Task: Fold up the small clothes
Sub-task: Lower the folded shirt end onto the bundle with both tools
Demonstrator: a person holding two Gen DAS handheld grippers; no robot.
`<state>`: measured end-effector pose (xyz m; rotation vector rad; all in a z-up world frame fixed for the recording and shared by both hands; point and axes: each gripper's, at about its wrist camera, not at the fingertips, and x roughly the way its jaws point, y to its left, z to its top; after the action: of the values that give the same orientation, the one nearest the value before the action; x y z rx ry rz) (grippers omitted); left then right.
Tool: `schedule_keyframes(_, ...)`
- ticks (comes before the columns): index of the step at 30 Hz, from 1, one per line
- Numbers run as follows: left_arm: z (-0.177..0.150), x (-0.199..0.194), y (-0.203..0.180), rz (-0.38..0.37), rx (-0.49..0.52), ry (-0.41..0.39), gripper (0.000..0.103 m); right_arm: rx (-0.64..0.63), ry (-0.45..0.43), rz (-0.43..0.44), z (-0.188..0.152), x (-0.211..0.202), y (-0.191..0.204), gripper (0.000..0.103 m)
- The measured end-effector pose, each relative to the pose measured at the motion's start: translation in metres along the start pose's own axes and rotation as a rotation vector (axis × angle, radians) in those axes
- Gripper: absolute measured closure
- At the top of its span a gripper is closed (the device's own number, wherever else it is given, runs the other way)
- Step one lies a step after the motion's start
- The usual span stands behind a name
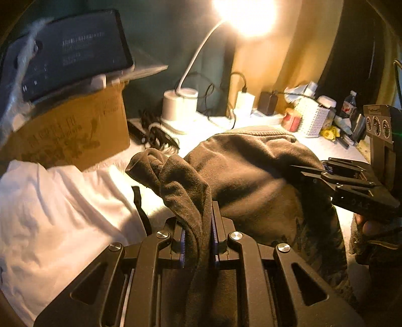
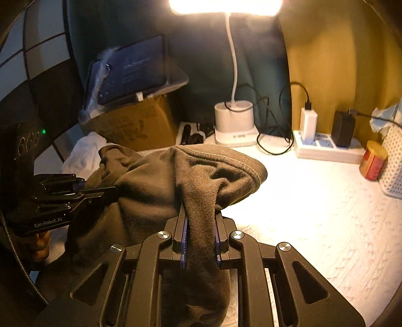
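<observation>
You held the brown garment [image 2: 155,181] lifted above the white tabletop [image 2: 314,206], stretched between both grippers: left gripper [image 1: 198,226] clenched on its left edge, right gripper [image 2: 199,226] clenched on its right, fabric sagging between them.

Garment [image 2: 155,186] bunched on table [image 2: 314,201] (held between both grippers); lamp [image 2: 235,123] behind; cardboard box [image 2: 140,125] left of lamp.

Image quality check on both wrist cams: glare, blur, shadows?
Left wrist: lamp blown out at the top, cardboard box motion-blurred, brown garment fairly sharp. Right wrist: the lamp again clips, table brightly lit, left side dark, strong fisheye bending at the edges.
</observation>
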<state>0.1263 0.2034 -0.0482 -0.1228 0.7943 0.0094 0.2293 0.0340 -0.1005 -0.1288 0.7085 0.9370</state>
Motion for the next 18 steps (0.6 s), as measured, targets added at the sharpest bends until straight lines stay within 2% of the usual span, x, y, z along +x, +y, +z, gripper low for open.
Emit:
schedule_keyframes(5,-0.002,0.016,0.008,0.003,-0.014,0.043,0.089,0.024,0.075,-0.003,-0.002,0.019,-0.006,0.085)
schedule_keyframes(18,-0.008,0.043,0.024,-0.014,-0.064,0.126,0.088,0.095,0.164,-0.003,-0.015,0.055,-0.027,0.085)
